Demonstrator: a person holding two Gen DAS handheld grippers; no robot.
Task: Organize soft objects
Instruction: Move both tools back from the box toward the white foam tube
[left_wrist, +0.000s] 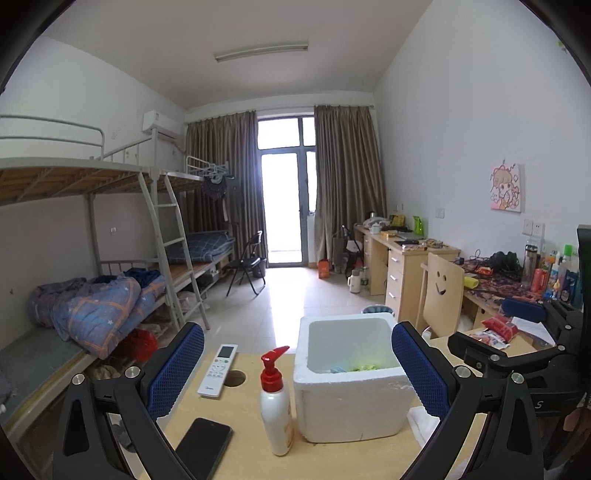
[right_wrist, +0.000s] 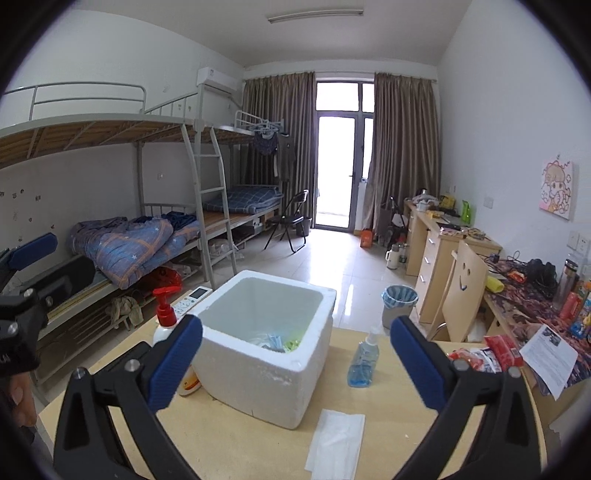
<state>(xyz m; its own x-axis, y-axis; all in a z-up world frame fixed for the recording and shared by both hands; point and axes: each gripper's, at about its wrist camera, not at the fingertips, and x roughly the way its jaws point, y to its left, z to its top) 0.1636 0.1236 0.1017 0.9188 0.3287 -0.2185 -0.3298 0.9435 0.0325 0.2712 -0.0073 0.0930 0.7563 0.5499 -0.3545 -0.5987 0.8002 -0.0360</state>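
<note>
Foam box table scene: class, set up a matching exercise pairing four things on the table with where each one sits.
Things:
1. remote control
2. blue-liquid bottle
3. black phone
4. white tissue

Places:
A. right of the foam box
B. front-left table edge
C. in front of the box
D. beside the table's round hole

Pairs: 1-D, 2-A, 3-B, 4-C

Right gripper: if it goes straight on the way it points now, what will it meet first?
Probably the white foam box: it sits ahead between the open right gripper fingers; depth is hard to judge.
</note>
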